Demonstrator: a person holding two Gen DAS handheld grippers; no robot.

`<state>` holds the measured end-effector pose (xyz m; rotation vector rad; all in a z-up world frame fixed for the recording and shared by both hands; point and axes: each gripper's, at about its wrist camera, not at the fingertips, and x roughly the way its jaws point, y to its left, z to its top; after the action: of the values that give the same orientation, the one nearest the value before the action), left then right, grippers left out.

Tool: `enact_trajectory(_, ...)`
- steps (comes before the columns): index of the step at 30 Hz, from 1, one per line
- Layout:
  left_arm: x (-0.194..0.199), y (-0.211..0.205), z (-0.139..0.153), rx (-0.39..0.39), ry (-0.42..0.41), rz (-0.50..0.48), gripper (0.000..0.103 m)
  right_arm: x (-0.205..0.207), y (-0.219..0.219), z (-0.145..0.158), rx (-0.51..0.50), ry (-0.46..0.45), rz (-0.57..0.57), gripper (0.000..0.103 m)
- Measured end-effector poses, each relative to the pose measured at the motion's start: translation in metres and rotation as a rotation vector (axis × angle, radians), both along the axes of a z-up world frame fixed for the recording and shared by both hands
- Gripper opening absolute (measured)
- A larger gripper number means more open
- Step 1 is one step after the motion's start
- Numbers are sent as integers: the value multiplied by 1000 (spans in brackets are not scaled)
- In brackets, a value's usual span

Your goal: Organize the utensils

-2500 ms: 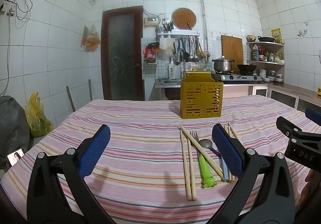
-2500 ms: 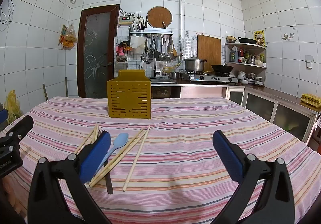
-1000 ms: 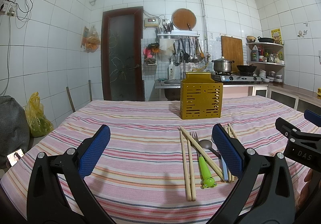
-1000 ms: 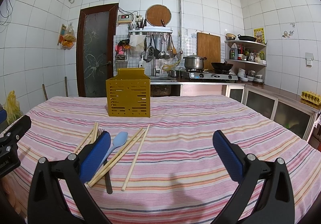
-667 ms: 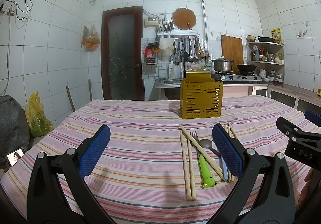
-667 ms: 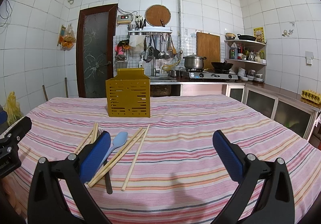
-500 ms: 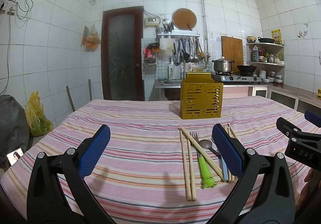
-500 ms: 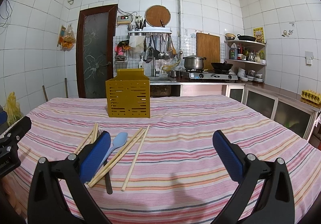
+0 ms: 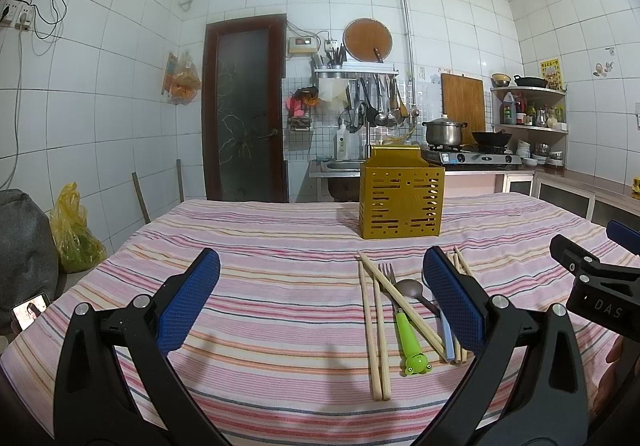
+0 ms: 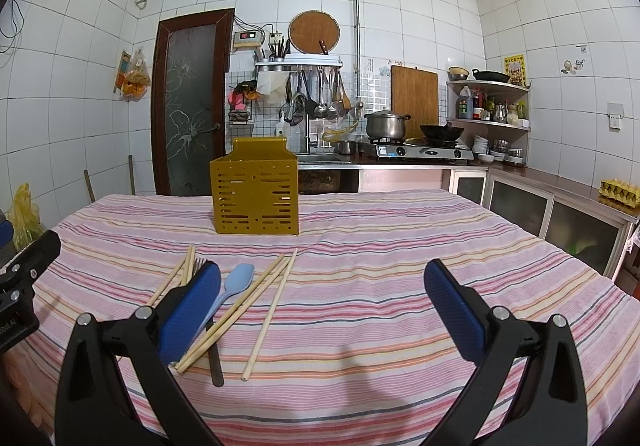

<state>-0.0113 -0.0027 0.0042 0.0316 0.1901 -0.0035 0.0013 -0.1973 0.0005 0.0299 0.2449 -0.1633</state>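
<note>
A yellow slotted utensil holder (image 9: 401,202) (image 10: 256,198) stands upright on the striped tablecloth. In front of it lie several wooden chopsticks (image 9: 371,330) (image 10: 269,312), a fork with a green frog handle (image 9: 404,334), a brown spoon (image 9: 412,288) and a light blue spoon (image 10: 236,282). My left gripper (image 9: 320,294) is open and empty, above the cloth to the left of the utensils. My right gripper (image 10: 320,298) is open and empty, to the right of them; its left finger (image 10: 188,316) hides part of the fork.
The table (image 10: 400,246) carries a pink striped cloth. Behind it are a counter with a gas stove and pot (image 10: 386,126), a dark door (image 9: 244,110), hanging kitchen tools (image 10: 320,90) and a yellow bag (image 9: 72,234) on the floor at left.
</note>
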Motion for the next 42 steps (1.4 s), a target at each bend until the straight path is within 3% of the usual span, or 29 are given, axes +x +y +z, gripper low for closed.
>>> enact_trajectory(42, 12, 5, -7, -6, 8, -3, 98, -5, -2, 12, 13, 0, -1, 99)
